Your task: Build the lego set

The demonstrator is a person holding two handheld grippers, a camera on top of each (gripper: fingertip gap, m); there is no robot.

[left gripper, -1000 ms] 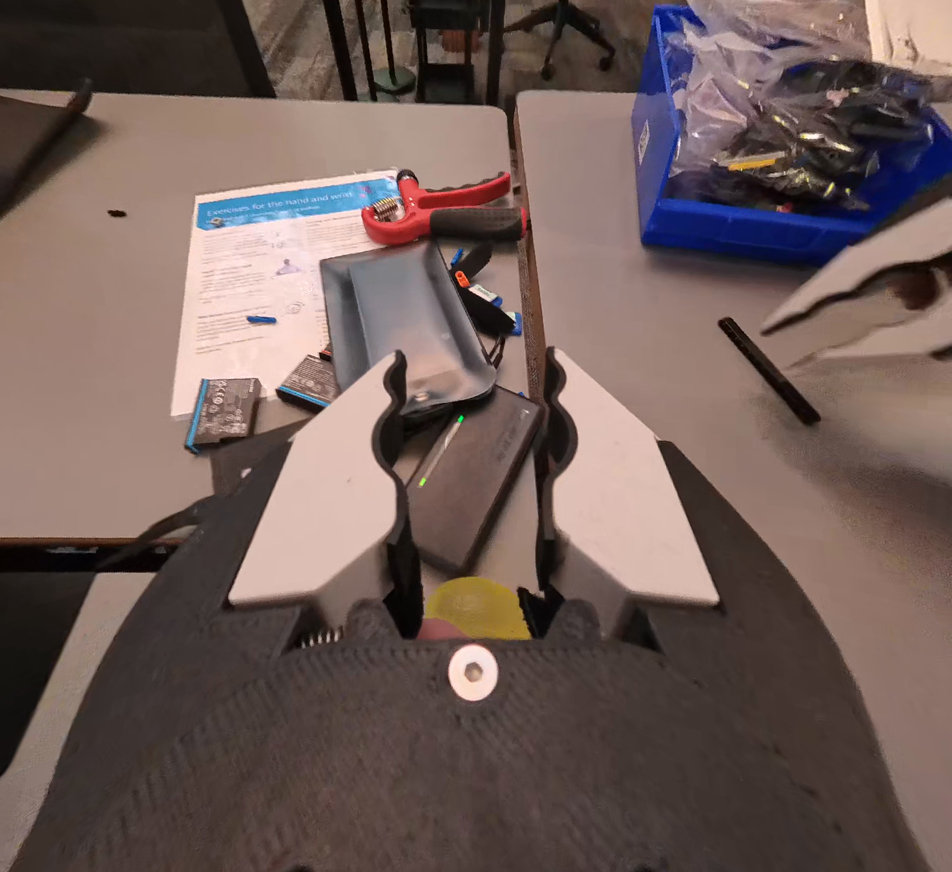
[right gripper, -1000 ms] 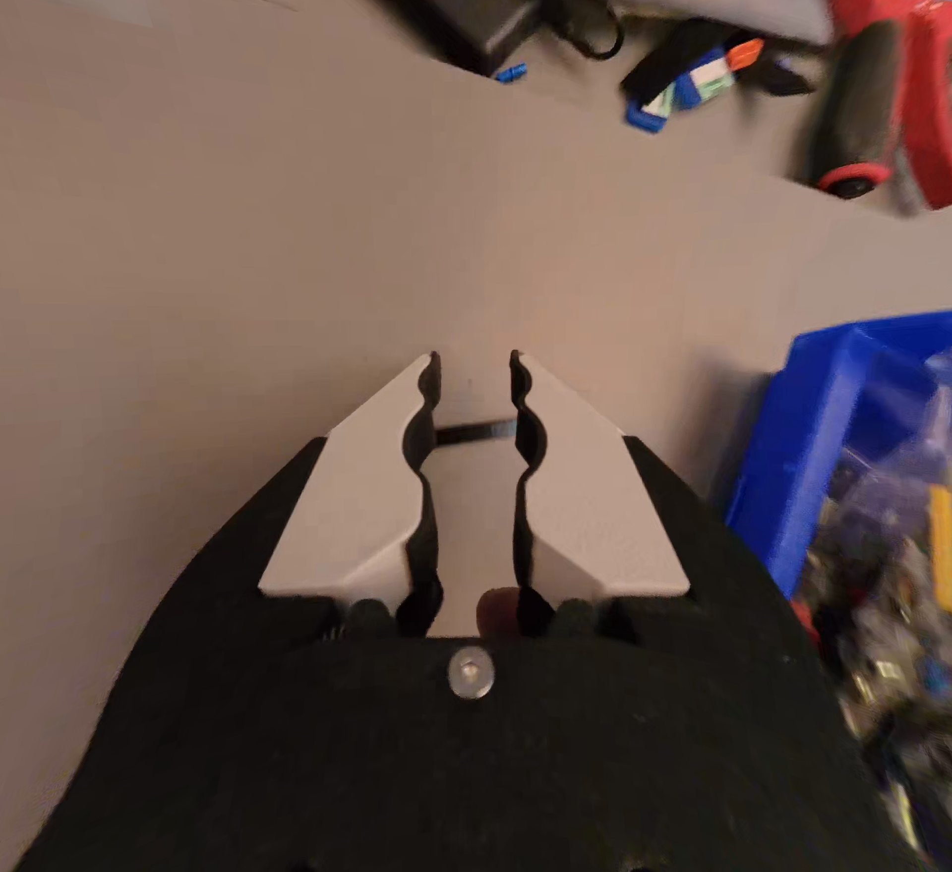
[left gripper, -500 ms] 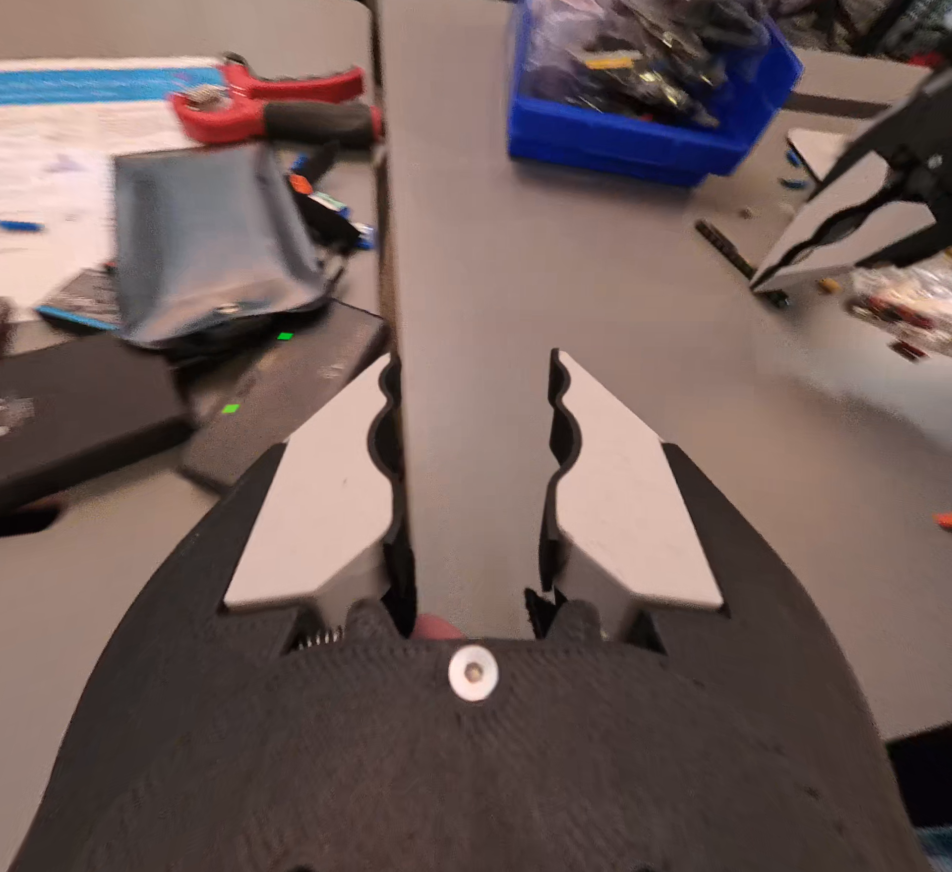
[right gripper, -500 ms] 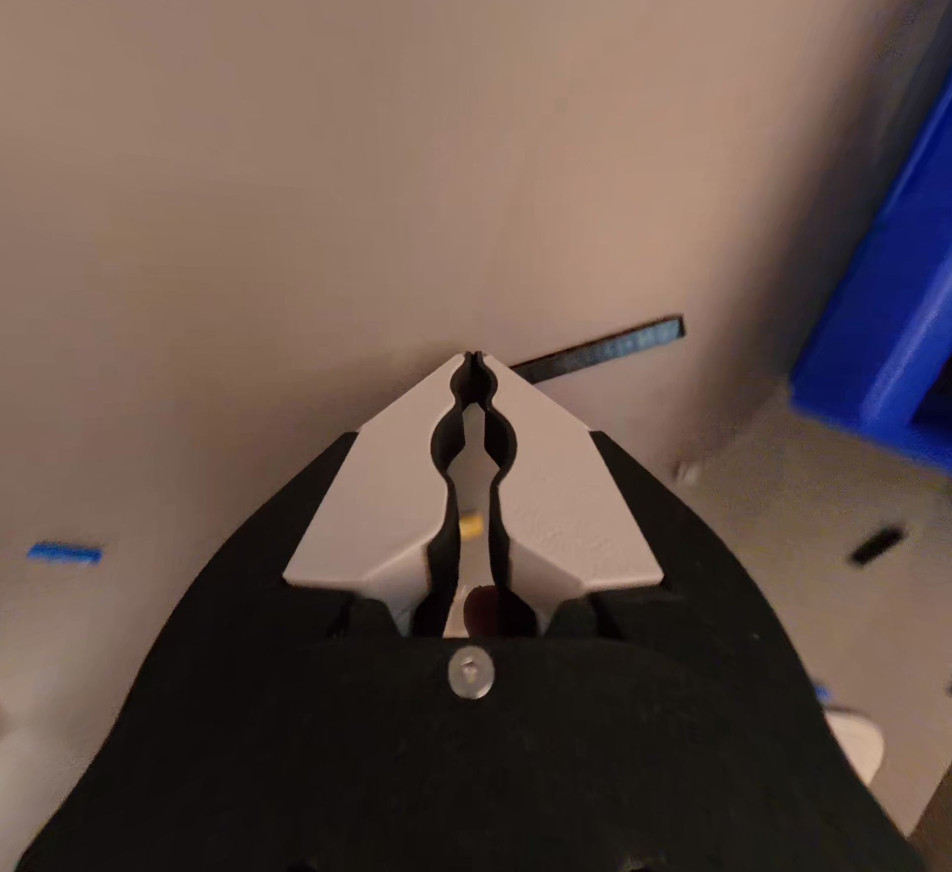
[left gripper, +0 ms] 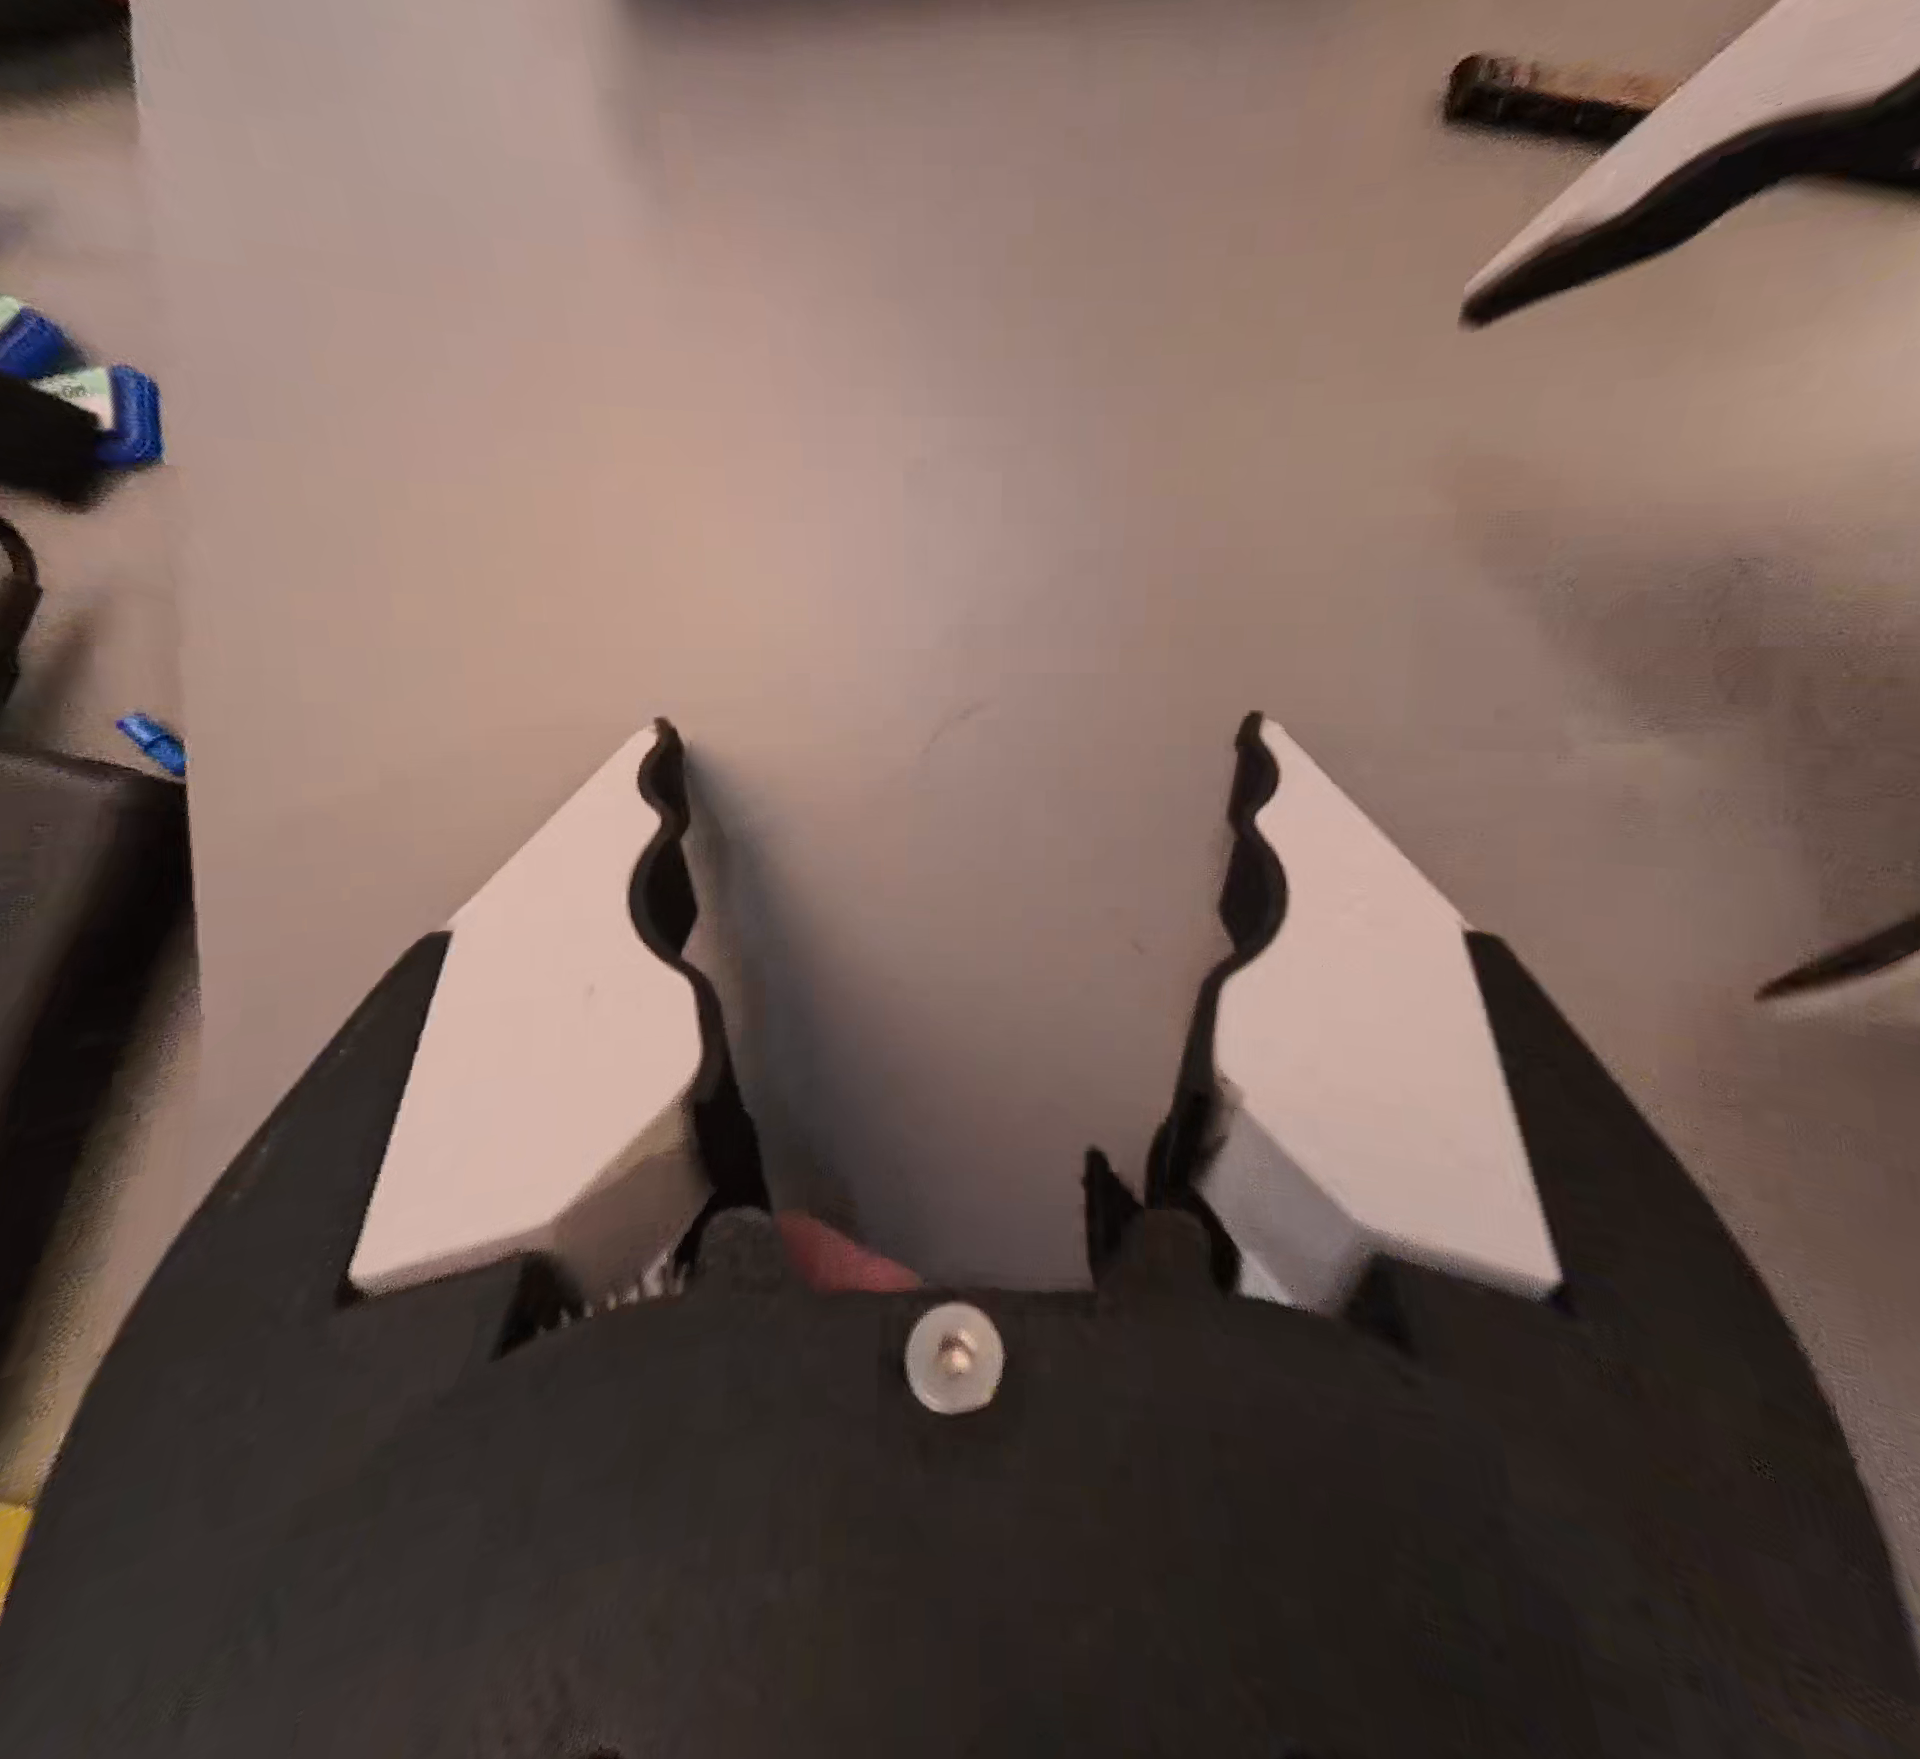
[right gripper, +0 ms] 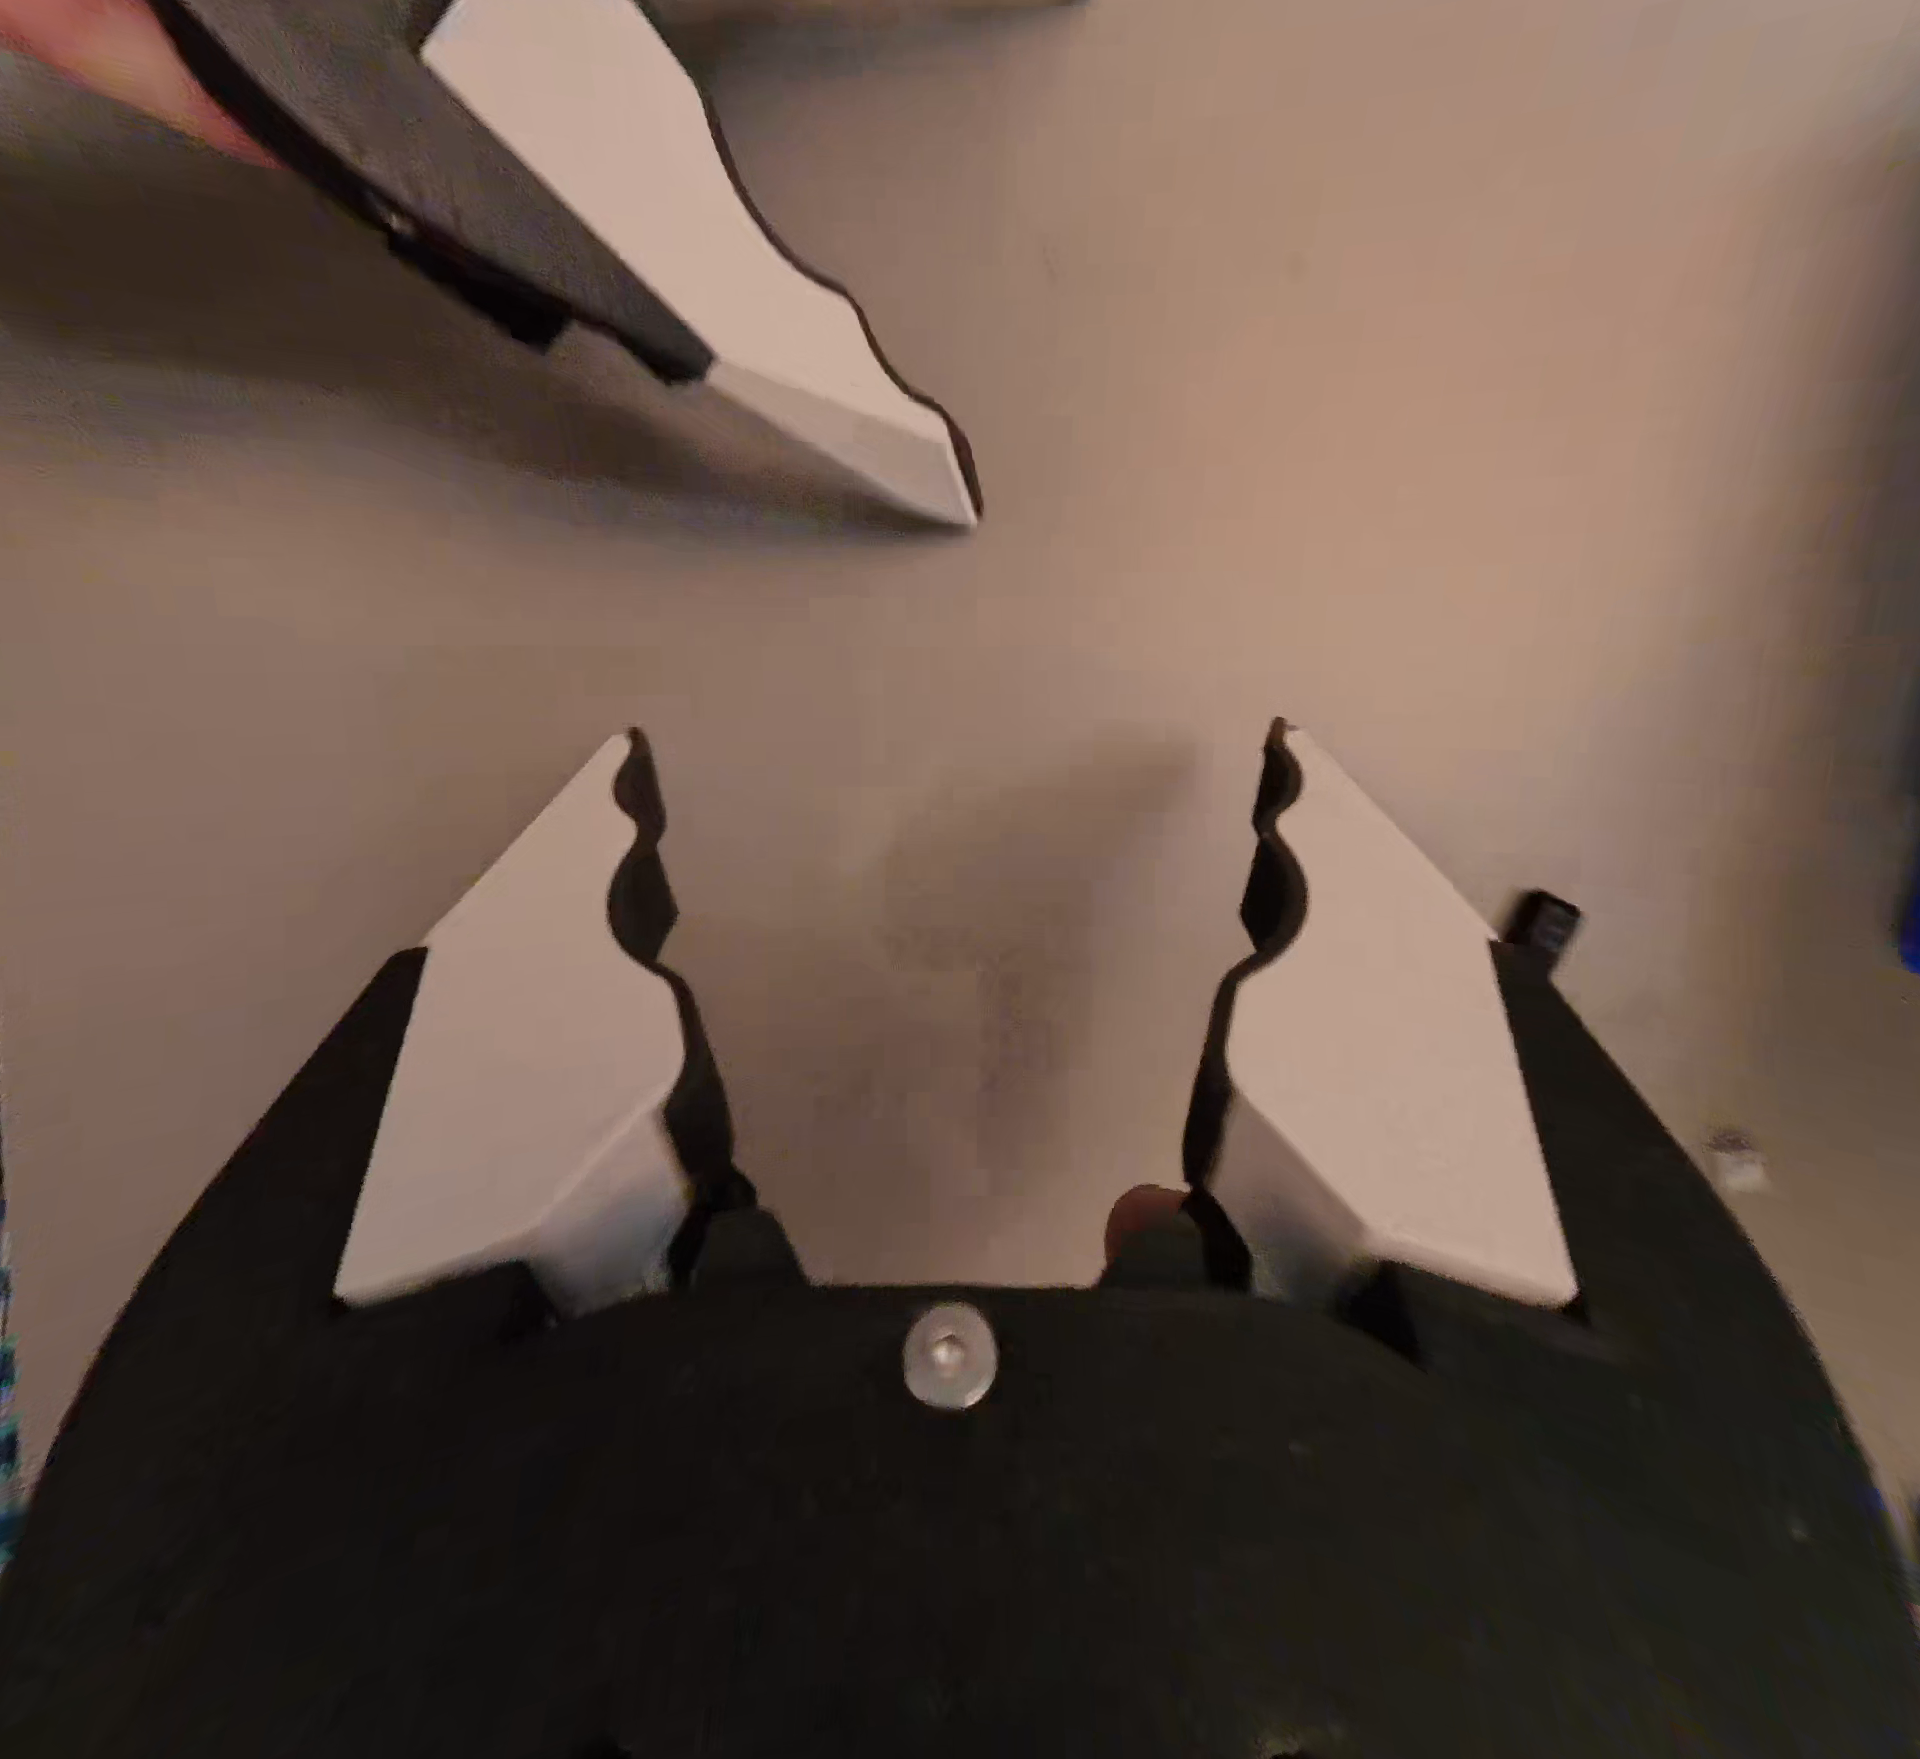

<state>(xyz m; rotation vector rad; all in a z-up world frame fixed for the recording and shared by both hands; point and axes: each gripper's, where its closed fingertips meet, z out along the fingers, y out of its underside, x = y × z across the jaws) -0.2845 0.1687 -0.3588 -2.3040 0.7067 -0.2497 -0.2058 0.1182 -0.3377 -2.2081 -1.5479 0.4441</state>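
Fingers [left gripper: 1340, 1013] of both the left gripper [left gripper: 956, 733] and right gripper [right gripper: 956, 733] are spread wide over bare table [left gripper: 935, 359], nothing held, while the black lego beam [left gripper: 1538, 99] (judged light, stiff, best pinched across its narrow sides) lies beyond.

Both wrist views close above table [left gripper: 935, 359]

I can read no writing here. The only thing that seems to carry print is a small blue and white tag [left gripper: 104, 405] at the left edge of the desk [left gripper: 935, 359] in my left wrist view, and it is too blurred and small for me to make out a letter. The black strip [left gripper: 1538, 99] toward the far right corner shows no marks I can tell, and the small dark piece [right gripper: 1550, 925] by my right finger is too tiny to read.
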